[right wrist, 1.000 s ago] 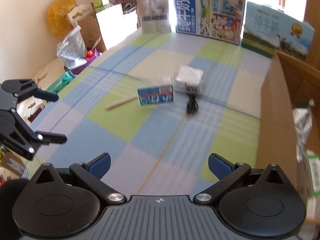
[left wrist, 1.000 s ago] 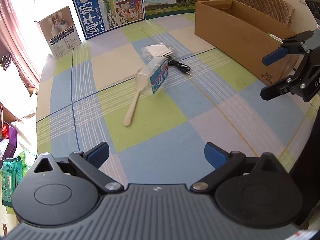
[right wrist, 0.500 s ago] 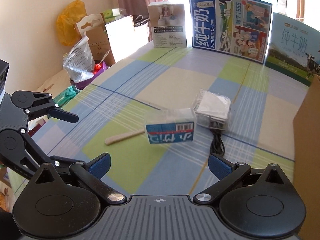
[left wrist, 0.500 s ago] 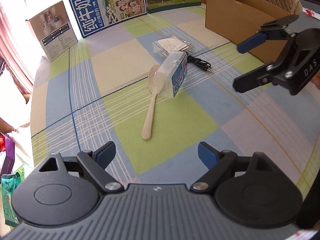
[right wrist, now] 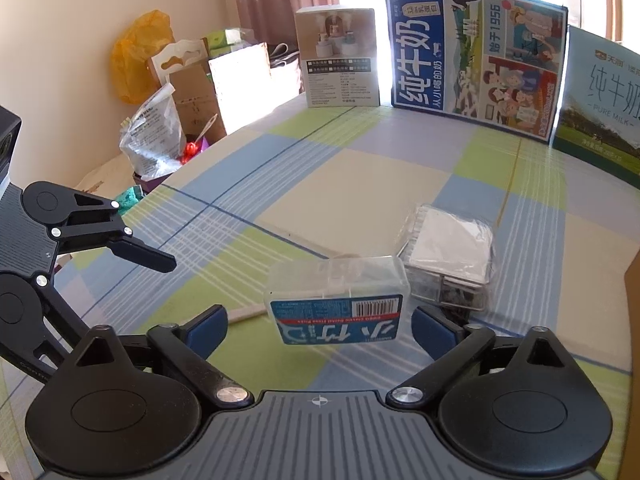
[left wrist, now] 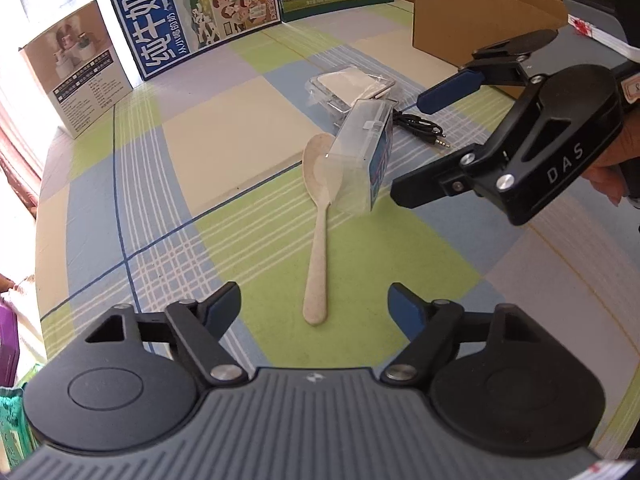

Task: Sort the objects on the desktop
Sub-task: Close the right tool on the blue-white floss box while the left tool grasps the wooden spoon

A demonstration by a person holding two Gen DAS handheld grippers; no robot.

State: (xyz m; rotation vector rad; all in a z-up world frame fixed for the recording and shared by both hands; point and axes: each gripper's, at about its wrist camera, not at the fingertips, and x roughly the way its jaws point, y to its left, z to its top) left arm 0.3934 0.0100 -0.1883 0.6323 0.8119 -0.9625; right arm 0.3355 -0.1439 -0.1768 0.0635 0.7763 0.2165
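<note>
The checked tablecloth [left wrist: 224, 152] in blue, green and cream spreads out ahead of both grippers and carries everything else. Far beyond the fingers, along the back edge, stand a large blue milk carton [right wrist: 476, 56], a green pure-milk carton [right wrist: 600, 108] to its right and a white product box [right wrist: 340, 58] to its left; an open cardboard box [left wrist: 480, 4] sits ahead and to the right of the left gripper. The left gripper [left wrist: 314, 308] points steeply down at the cloth, its jaws part-way apart and just now closing, with nothing gripped; the handle end of a pale spoon [left wrist: 318, 236] lies between its blue fingertips without touching either pad, and the bowl reaches away from it. The right gripper [right wrist: 320, 330] has its jaws wide, also closing a little, and holds nothing: a clear plastic floss-pick box [right wrist: 338, 302] with a blue label lies straight ahead between its fingertips, a gap showing on each side. From the left wrist that box rests against the spoon's bowl, on its right. Just behind the box, further from both grippers, lies a clear packet of white pads [right wrist: 450, 254], and a black audio cable [left wrist: 420, 128] trails beside it, to the right as the left gripper looks
</note>
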